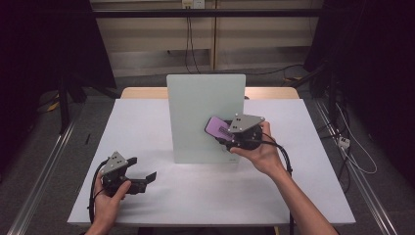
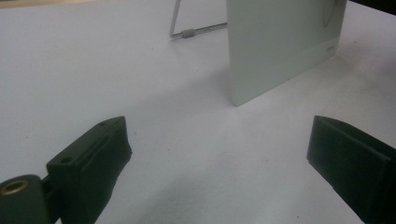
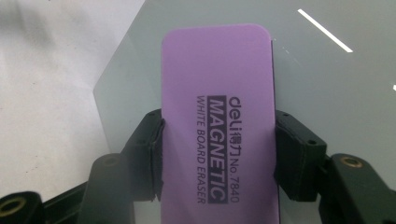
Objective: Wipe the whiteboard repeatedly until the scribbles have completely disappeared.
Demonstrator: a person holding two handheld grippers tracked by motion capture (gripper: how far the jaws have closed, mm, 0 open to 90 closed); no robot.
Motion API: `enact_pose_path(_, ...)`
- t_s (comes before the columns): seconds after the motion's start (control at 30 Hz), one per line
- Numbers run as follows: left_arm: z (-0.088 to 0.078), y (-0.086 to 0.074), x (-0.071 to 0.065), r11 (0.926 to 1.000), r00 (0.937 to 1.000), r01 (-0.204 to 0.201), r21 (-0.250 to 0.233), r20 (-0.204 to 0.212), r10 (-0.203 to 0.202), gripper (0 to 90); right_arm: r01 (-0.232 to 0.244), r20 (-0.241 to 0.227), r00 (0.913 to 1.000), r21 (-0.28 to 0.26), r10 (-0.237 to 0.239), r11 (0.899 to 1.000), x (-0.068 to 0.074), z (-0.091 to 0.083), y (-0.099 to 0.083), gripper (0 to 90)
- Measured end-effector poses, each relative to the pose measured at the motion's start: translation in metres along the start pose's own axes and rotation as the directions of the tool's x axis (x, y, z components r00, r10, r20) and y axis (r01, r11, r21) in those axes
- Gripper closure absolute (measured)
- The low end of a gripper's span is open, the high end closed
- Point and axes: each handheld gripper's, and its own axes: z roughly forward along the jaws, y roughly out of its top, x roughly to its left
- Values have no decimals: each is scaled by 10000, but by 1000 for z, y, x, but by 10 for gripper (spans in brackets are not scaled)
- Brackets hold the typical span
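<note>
A person's right hand-held gripper (image 1: 229,131) clamps a purple magnetic whiteboard eraser (image 3: 217,121) by its long sides, against or just off the face of a small upright whiteboard (image 1: 195,112). The apparent step is wiping: best done keeping the eraser flat to the board with light, even pressure, since the propped board could tip. The left hand-held gripper (image 1: 139,172) rests low, jaws wide, empty. The worktop (image 1: 220,196) is plain white; the dim room shows cables and dark framing.

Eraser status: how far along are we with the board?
Done: the right hand-held gripper is shut on the purple eraser. In hand: it holds the eraser at the standing whiteboard. The board looks clean; no marks visible. The left hand-held gripper is open, on the table.
</note>
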Motion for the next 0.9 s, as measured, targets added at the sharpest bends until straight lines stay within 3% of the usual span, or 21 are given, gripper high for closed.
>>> enact_pose_path(0.43, 0, 0, 1, 10000, 10000, 20, -30, 8, -20, 57, 92, -447, 9990, 281, -79, 9996, 5, 6, -2, 416)
enact_pose_path(0.9, 0, 0, 1, 10000, 10000, 38, -16, 7, -38, 57, -190, 488, 9986, -232, 201, 9995, -20, -20, 7, 416)
